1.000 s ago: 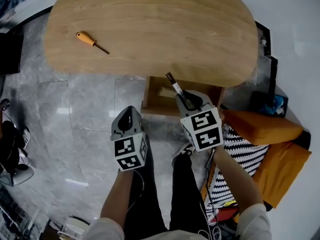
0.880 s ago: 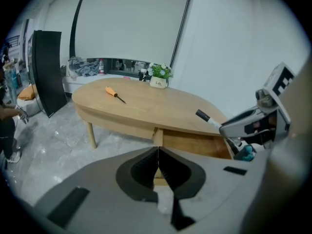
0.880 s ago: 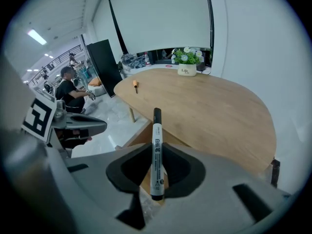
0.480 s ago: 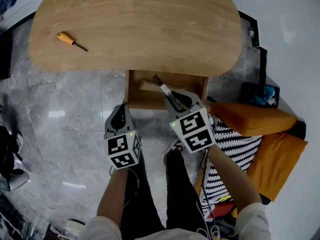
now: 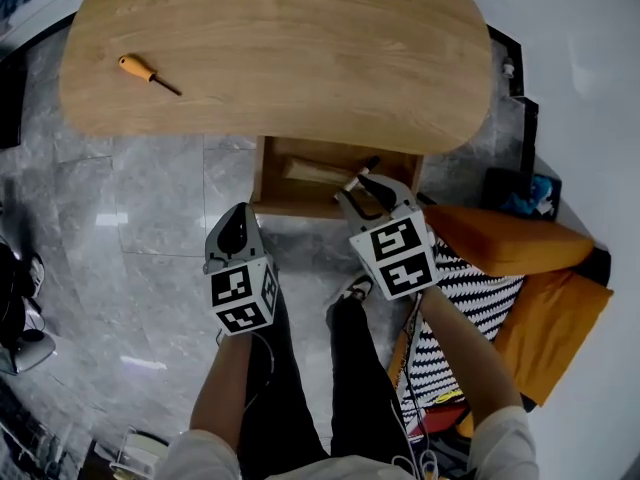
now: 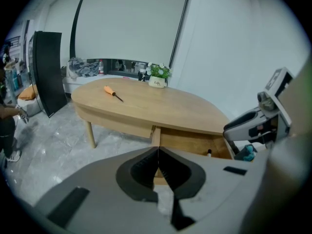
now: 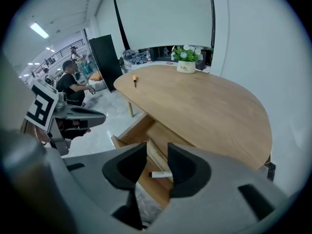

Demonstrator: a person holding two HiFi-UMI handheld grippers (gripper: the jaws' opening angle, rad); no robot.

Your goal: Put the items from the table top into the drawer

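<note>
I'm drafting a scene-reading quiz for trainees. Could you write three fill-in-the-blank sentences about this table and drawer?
1. On the oval wooden table lies a single tool, an orange-handled ____.
2. The wooden drawer under that table stands ____.
3. The left gripper has its jaws ____, with nothing between them.

Missing words: screwdriver; open; shut.

The right claw (image 7: 157, 150) is opening, releasing the marker (image 7: 162, 174) over the drawer (image 5: 290, 206).
</note>
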